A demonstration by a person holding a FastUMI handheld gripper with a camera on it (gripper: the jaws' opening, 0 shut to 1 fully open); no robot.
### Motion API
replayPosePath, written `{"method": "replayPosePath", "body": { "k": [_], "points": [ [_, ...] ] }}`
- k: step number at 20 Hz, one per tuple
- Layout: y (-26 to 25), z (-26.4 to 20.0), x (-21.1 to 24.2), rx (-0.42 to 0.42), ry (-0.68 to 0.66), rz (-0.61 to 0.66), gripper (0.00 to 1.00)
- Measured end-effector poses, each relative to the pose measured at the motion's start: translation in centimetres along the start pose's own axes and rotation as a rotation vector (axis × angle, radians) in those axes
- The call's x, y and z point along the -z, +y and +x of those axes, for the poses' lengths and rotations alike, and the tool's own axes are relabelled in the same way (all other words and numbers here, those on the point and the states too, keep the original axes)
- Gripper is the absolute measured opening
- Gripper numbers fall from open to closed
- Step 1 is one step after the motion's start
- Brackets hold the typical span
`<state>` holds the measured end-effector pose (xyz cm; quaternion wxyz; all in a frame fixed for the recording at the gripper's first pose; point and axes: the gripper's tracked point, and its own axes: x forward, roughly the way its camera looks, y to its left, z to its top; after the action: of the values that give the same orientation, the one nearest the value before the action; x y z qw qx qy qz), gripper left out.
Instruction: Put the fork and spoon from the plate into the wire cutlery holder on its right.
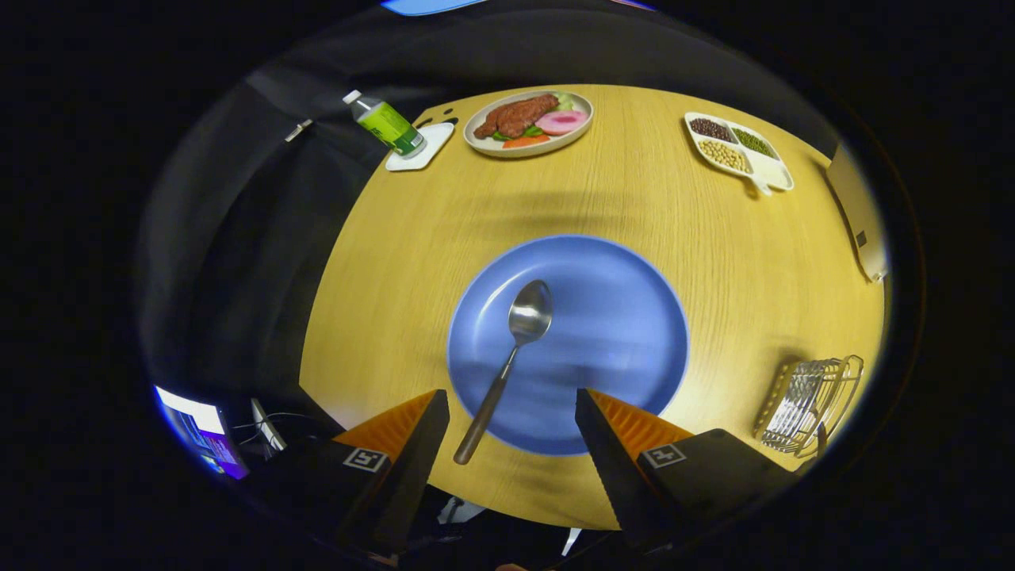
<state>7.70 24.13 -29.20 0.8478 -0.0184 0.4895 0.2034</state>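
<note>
A blue plate [626, 317] lies on the round wooden table [396, 262], just ahead of my fingers. On it rests a spoon [511, 349] with a metal bowl and a brown handle; the handle end sticks out over the plate's near rim, between my fingers and closer to the left one. My gripper [511, 396] hovers above, open, with nothing held. The wire cutlery holder [809, 404] stands to the right of the plate, near the table's edge; a brown handle seems to stick out of it, but what it holds is unclear.
At the table's far side sit a plate of food [529, 121], a divided white dish of beans [737, 148] and a green-labelled bottle [386, 124] on a white coaster. A lit screen [198, 428] and cables lie below the table's left edge.
</note>
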Motion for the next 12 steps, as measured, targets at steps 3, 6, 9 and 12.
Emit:
{"method": "replayPosePath", "body": {
  "k": [3, 6, 9, 12],
  "points": [
    [-0.4, 2.1, 1.0, 0.024, 0.04, 0.035, 1.0],
    [-0.3, 3.3, 1.6, 0.032, 0.062, 0.054, 0.98],
    [0.0, 4.0, 2.0, 0.036, 0.084, 0.047, 0.8],
    [0.3, 4.3, 2.5, 0.038, 0.105, 0.054, 0.59]
  ]
}}
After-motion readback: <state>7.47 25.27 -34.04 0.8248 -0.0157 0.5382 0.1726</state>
